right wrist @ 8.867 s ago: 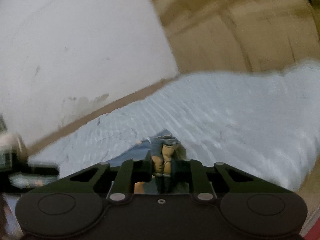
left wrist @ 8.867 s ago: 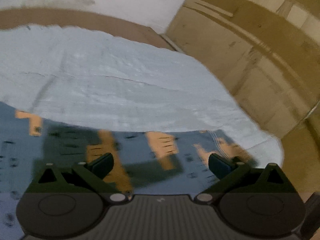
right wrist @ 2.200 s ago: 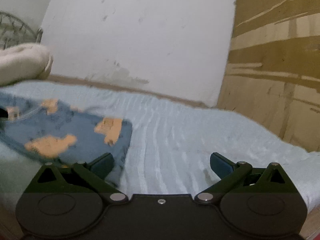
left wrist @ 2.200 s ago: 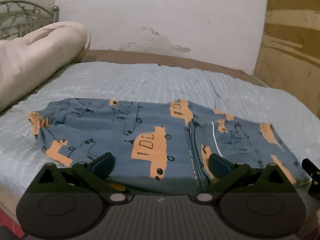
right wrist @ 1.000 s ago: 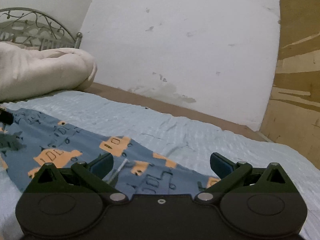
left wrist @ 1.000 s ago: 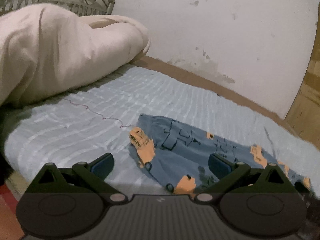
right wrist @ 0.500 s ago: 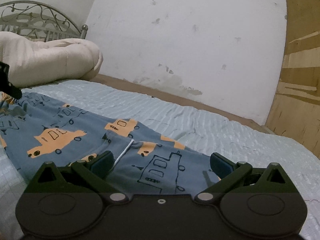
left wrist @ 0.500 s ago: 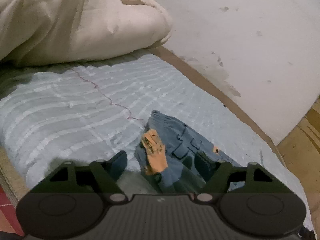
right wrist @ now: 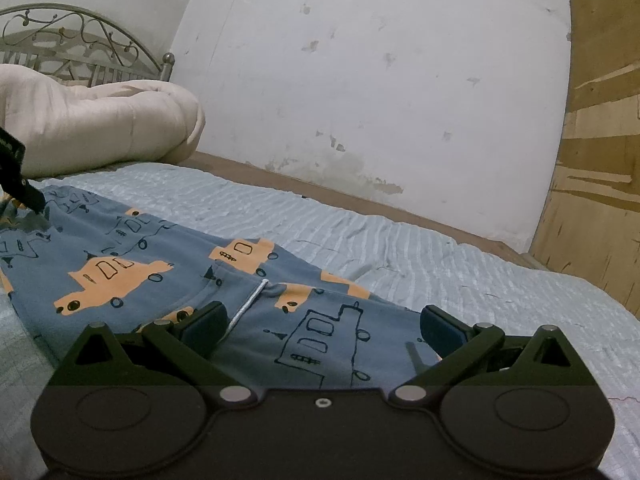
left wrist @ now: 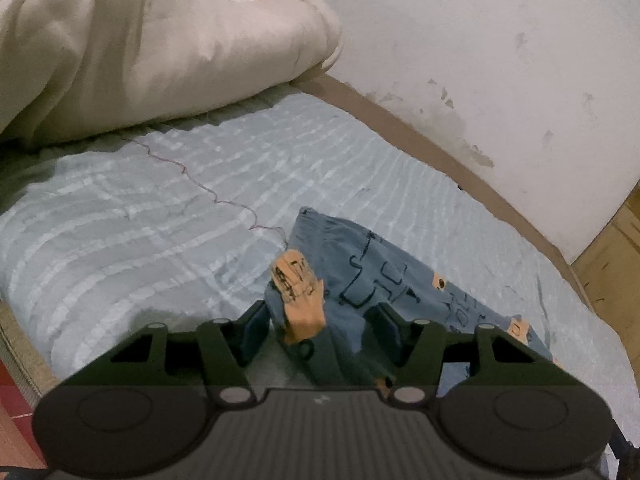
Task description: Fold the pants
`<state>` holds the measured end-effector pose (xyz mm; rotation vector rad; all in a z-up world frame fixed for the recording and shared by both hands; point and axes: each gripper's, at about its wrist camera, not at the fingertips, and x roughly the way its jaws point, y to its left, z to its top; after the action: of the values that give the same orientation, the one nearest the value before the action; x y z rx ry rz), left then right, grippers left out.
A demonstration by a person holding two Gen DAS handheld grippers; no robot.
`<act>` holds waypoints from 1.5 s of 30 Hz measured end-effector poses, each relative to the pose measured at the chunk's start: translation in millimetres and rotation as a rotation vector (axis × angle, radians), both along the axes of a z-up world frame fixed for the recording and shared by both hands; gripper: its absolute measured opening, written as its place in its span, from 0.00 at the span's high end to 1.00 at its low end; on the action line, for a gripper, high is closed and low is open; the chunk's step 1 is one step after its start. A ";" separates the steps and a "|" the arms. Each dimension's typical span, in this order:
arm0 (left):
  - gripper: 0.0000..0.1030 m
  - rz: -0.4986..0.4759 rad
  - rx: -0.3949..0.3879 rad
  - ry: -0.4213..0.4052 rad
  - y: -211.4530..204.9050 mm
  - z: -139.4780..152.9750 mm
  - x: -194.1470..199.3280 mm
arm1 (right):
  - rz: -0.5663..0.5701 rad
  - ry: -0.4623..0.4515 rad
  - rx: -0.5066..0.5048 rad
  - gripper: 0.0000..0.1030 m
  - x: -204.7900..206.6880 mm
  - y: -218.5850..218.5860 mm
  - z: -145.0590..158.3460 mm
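The pants (right wrist: 168,276) are blue with orange car prints and lie flat on the light blue bedspread (right wrist: 400,248). A white drawstring (right wrist: 250,300) shows at the waist. My right gripper (right wrist: 324,326) is open and low over the waist end, touching nothing I can see. In the left wrist view my left gripper (left wrist: 320,326) has its jaws partly closed around a bunched leg end of the pants (left wrist: 304,300), with cloth between the fingers. The left gripper's edge also shows in the right wrist view (right wrist: 16,176) at the far left.
A rolled cream duvet (left wrist: 140,40) lies at the head of the bed, before a metal headboard (right wrist: 80,48). A white wall (right wrist: 360,80) runs along the far side. A wooden panel (right wrist: 600,140) stands at the right. The bed's near edge (left wrist: 16,340) is at lower left.
My left gripper has moved to the leg end and its jaws have narrowed around the bunched cloth. My right gripper has come in low over the waist end and stays open.
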<state>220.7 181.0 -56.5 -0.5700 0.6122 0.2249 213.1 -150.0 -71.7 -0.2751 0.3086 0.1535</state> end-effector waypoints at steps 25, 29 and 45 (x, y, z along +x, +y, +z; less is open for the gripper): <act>0.87 -0.020 0.085 -0.196 -24.6 47.3 -13.5 | 0.004 0.028 0.033 0.01 3.6 -3.0 1.4; 0.87 -0.091 0.126 -0.253 -49.4 72.2 -12.1 | -0.001 0.009 0.016 0.01 1.0 0.2 1.1; 0.87 -0.431 0.313 -0.380 -180.5 134.3 -13.6 | 0.032 -0.119 0.060 0.01 -35.6 -55.5 41.1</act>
<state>207.1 0.5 77.7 -0.1603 0.3081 -0.1913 177.5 -205.4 -30.6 -0.2292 0.1810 0.1771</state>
